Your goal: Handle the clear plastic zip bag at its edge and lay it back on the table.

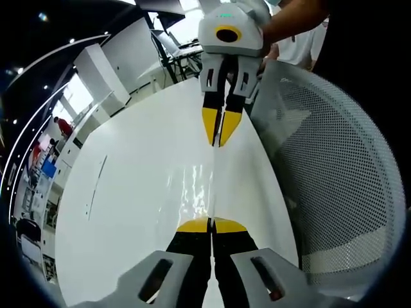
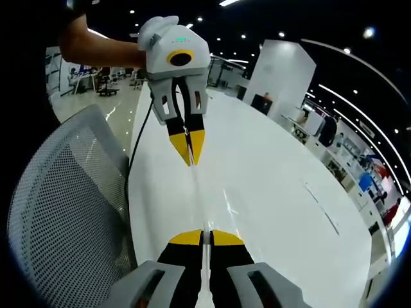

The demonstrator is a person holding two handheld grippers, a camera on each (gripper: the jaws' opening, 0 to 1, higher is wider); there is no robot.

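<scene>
While both hand-held grippers pinch the bag (image 1: 204, 192), it hangs stretched between them above the white surface (image 1: 135, 192). The bag is clear, so it is hard to see. In the left gripper view it shows as a shiny, wavy strip with a thin line running from one set of yellow tips to the other.

The left hand-held gripper (image 1: 211, 224) has its jaws pressed together on the near end of the bag's edge. The right hand-held gripper (image 1: 219, 136) faces it from across, jaws also closed on the far end. In the right gripper view, the same thing shows the other way round: the right hand-held gripper (image 2: 205, 237) is at the bottom and the left hand-held gripper (image 2: 191, 154) is at the top, with the thin edge (image 2: 198, 199) between.

So the bag's long side runs straight from one hand-held gripper to the other. Each is at its own end, and neither is nearer. The surface lies below the bag. I think the next move is to lower both ends together, so the bag lands flat. A mesh chair (image 1: 334, 173) stands beside the surface.
</scene>
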